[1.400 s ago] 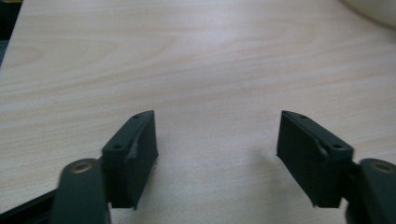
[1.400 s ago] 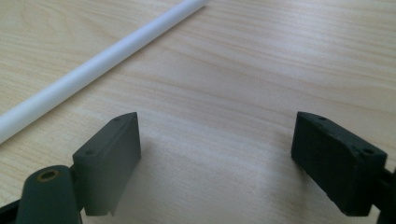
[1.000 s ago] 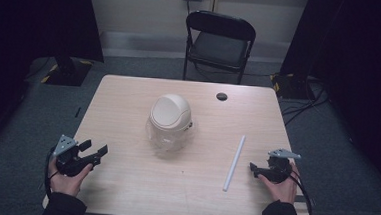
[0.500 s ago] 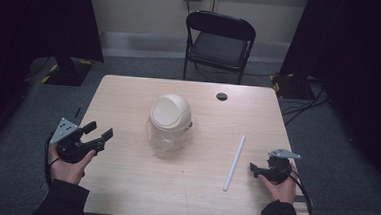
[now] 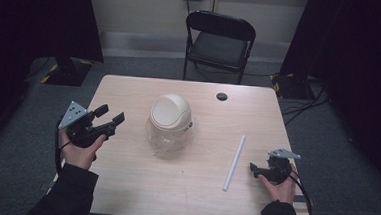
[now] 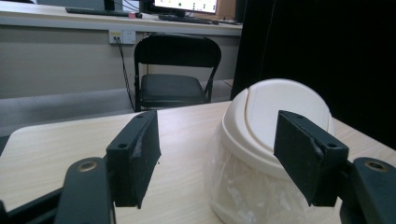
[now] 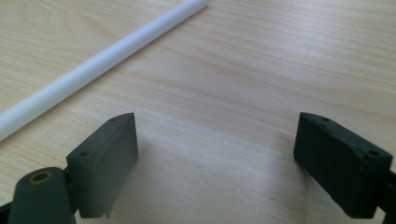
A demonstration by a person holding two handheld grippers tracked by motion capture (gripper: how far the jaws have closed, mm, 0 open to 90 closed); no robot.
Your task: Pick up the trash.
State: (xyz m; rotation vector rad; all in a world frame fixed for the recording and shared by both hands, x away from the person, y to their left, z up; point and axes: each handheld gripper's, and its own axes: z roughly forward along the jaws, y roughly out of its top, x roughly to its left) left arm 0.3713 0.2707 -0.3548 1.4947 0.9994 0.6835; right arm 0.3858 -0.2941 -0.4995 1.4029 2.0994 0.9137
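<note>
Table (image 5: 183, 197): light wood, it takes the middle and lower part of the high view; a small dark hole (image 5: 221, 96) is near its far edge.
Chair (image 5: 220, 41): black folding chair, upper middle of the high view, behind the table.
Bin (image 5: 170, 124): a clear small bin with a cream dome lid, near the centre of the table; in the left gripper view it stands at the right, partly behind the right jaw.
Tube (image 5: 234, 163): a thin white tube, it lies flat at the lower right of the table, between the bin and the right gripper.
Left gripper (image 5: 112, 115): at the left of the high view, held above the table edge, jaws wide apart and holding nothing, pointing to the bin.
Right gripper (image 5: 253, 167): at the lower right, low by the table, jaws wide apart and holding nothing, just beside the tube.
</note>
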